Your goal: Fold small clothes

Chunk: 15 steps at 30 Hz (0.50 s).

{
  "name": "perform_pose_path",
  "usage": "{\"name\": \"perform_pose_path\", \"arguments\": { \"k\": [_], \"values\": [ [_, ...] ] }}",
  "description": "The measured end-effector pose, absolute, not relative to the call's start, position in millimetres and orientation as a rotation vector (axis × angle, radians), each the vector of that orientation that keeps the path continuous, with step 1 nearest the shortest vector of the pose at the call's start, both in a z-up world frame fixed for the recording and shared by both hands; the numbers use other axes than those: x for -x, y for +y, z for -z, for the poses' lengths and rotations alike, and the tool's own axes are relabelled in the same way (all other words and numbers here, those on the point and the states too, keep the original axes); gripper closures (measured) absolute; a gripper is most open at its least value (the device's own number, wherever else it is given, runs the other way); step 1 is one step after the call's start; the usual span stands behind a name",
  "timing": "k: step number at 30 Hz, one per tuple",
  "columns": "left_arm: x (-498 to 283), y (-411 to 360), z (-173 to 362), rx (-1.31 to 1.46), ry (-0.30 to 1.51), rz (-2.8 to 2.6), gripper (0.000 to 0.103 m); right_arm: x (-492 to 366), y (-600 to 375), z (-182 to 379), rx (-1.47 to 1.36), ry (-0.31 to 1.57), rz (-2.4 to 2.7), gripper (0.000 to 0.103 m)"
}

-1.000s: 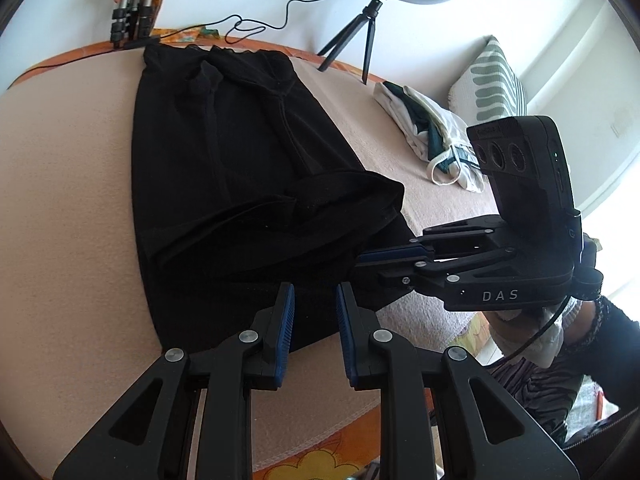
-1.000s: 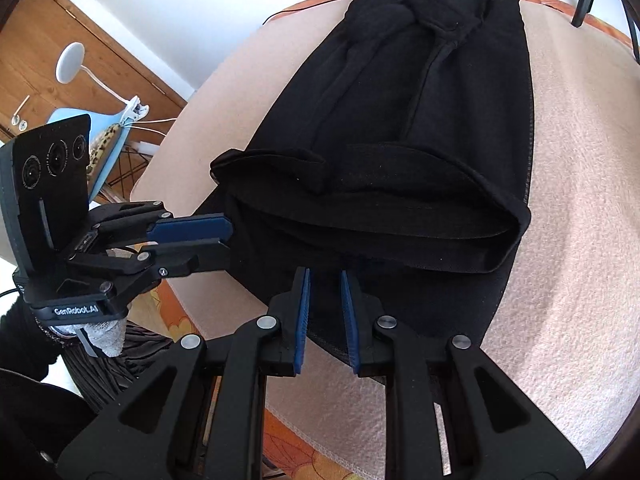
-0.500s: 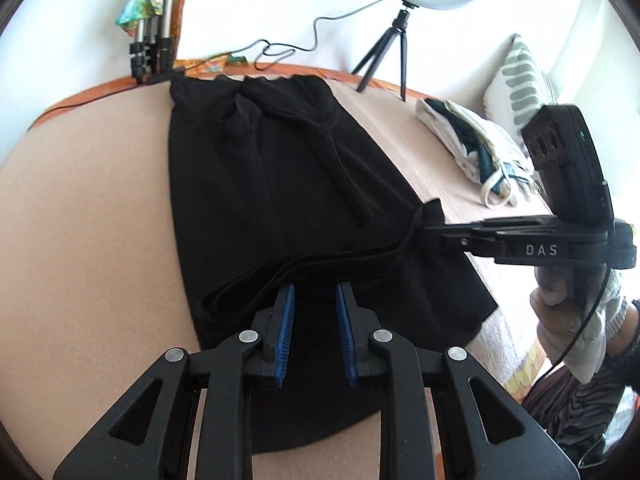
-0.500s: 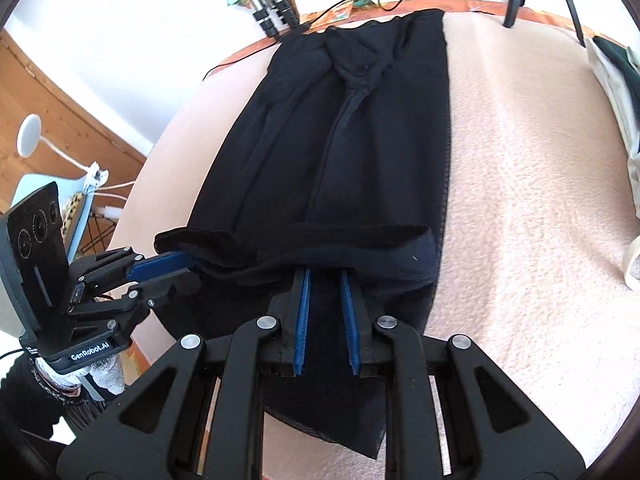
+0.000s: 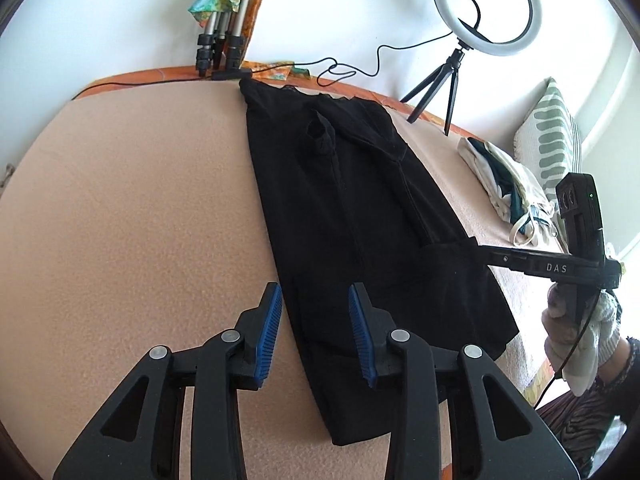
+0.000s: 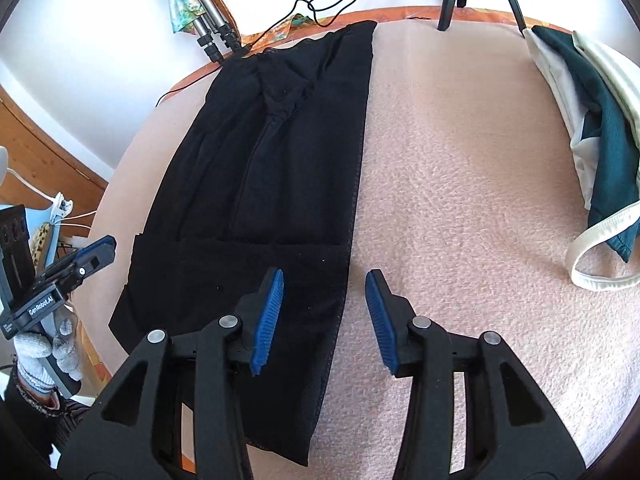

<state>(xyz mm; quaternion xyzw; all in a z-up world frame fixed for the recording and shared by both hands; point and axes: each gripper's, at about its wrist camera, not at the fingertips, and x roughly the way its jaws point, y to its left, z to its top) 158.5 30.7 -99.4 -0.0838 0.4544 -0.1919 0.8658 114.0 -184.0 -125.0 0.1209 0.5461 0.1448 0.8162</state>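
A black garment (image 5: 360, 216) lies flat in a long strip on the pink blanket (image 6: 460, 200) that covers the counter, its far end at the counter's back edge near a bundle of tripod legs (image 5: 218, 46); the near end is doubled back over itself, and the folded hem shows as a straight line across the cloth in the right wrist view. The left claw (image 5: 314, 308) is released — its blue pads stand wide apart, holding nothing, over the garment's left edge near the fold. The right claw (image 6: 324, 290) is likewise spread and empty, one pad above the black cloth, the other above bare blanket, straddling the garment's right edge. On the right side of the blanket, well apart from the black piece, sits a heap of white and dark green clothes (image 6: 592, 128). A ring light (image 5: 486, 0) on a small tripod stands at the back edge — just beyond the garment.
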Motion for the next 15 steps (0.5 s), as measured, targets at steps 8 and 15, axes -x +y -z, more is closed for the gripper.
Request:
{"name": "perform_pose_path", "arguments": {
  "k": [8, 15],
  "values": [
    [-170.0, 22.0, 113.3, 0.190, 0.992, 0.422, 0.071, -115.5, -176.7, 128.4, -0.263, 1.166, -0.324, 0.075],
    [-173.0, 16.6, 113.6, 0.148, 0.956, 0.409, 0.099, -114.6, -172.5, 127.0, -0.241, 1.164, -0.334, 0.090]
  ]
}}
